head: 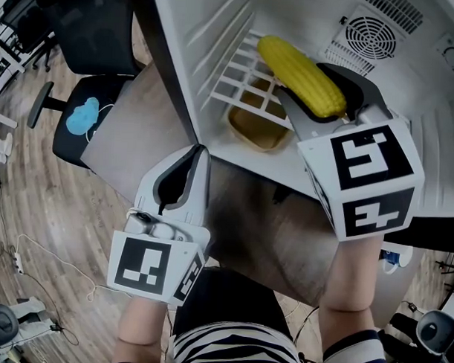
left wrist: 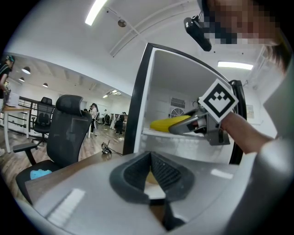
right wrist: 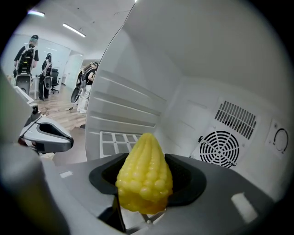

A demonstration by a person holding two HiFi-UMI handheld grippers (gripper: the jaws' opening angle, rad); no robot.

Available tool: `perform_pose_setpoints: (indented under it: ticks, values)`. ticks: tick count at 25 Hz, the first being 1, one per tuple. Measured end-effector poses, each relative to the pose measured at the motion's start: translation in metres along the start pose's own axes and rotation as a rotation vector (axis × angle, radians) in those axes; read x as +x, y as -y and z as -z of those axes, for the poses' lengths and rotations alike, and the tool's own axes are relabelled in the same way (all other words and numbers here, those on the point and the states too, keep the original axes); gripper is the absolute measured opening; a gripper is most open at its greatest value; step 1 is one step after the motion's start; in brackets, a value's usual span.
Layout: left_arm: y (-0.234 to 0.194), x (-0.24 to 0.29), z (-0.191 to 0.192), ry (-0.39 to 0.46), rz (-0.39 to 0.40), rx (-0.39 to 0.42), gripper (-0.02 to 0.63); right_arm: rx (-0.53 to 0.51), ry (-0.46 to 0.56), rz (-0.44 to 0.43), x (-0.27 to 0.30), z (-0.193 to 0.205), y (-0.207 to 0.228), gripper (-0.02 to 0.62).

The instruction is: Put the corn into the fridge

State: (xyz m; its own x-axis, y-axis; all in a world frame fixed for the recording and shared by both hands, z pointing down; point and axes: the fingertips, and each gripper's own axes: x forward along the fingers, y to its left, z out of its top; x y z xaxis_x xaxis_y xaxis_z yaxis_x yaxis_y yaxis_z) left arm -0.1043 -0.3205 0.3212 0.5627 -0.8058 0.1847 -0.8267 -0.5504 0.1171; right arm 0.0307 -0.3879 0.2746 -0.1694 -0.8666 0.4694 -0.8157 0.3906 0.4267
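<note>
The yellow corn cob with bumpy rows of kernels is inside the open mouth of the white compact fridge. It hangs in the air above the fridge's white grid shelf and touches nothing there that I can see. The right gripper is clamped on it. The dark pads close on both flanks of the cob near one end, and most of its length juts past the jaws toward the fridge's left wall.

From that gripper's own camera the cob fills the gap between the jaws, with the fridge's round fan grille on the back wall behind it.

It looks stiff and light, so a firm squeeze should not hurt it. The kernels give the pads some bite, but the cob is round and tapered, and it could roll or slide out toward its thin end. A hold across the thick middle is likely safest.

Below the shelf, on the fridge floor, sits a shallow yellow-brown tray. The left gripper waits just outside the fridge's front edge, its jaws together with nothing between them. Farther from the fridge stands a black office chair.
</note>
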Motion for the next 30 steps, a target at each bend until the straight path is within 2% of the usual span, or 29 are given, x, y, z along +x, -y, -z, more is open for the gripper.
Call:
perform_pose_setpoints:
  ticks: [18, 30]
  values:
    - [0.000, -0.001, 0.000, 0.001, 0.005, -0.008, 0.000, 0.002, 0.005, 0.005, -0.003, 0.004, 0.000, 0.258]
    - [-0.001, -0.011, -0.005, 0.013, -0.008, -0.011, 0.000, 0.062, 0.110, 0.030, -0.023, -0.005, -0.001, 0.255]
